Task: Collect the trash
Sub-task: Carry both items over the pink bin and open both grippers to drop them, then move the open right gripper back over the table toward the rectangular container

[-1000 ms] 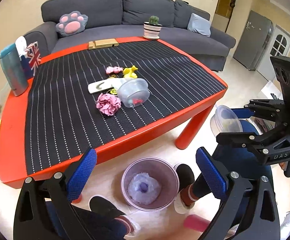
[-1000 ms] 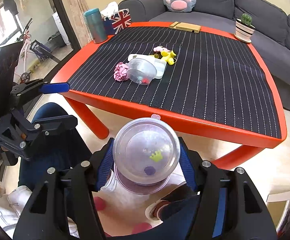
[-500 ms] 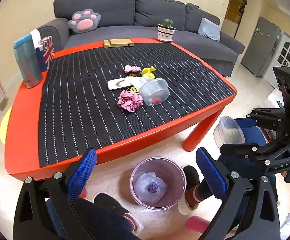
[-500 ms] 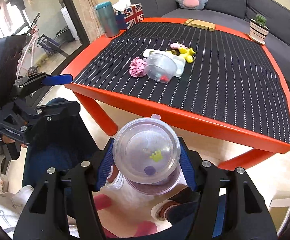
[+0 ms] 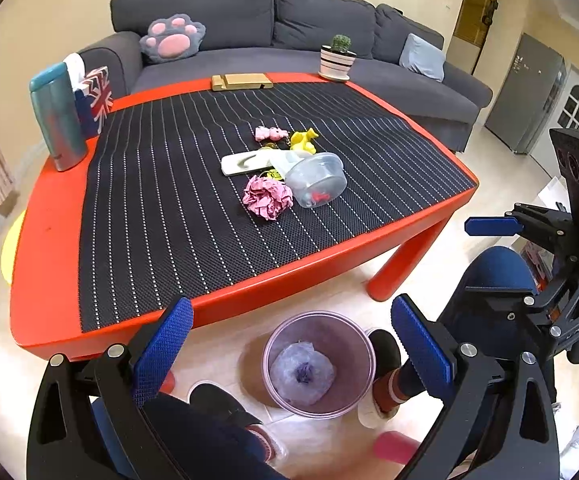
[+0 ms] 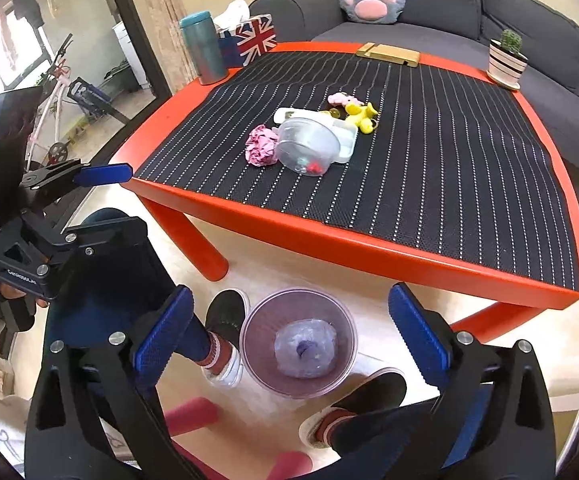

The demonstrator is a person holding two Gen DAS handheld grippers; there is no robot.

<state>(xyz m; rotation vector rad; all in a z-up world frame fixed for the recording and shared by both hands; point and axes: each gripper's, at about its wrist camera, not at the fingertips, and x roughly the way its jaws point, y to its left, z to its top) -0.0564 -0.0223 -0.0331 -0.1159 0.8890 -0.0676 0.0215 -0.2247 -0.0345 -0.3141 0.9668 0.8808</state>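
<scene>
The right claw (image 6: 289, 330) hangs above the translucent purple round waste bin (image 6: 298, 343) on the floor, its jaws having just swung wide apart, with nothing between the blue pads. In the bin lies a clear round plastic container (image 6: 306, 348), a small dark purple bit showing in its middle. The left claw (image 5: 291, 344) is also released and empty, poised over the same bin (image 5: 318, 364) from the other side. The person's dark slippers (image 6: 225, 312) stand to either side of the bin.

On the red surface (image 5: 49, 208), covered by a black mat with white dotted stripes (image 5: 161, 208), more trash waits near the middle: a crumpled pink paper ball (image 5: 267, 197) touching a second clear plastic tub (image 5: 318, 180) lying on its side, with something small and red inside. Just behind them lie a flat white piece (image 5: 243, 162), a small yellow toy (image 5: 304, 140) and a small pink toy (image 5: 270, 133). At the far left stand a teal tumbler (image 5: 55, 118) and a Union Jack tissue box (image 5: 97, 100); at the far edge are a wooden block (image 5: 241, 81) and a potted cactus (image 5: 338, 58).
</scene>
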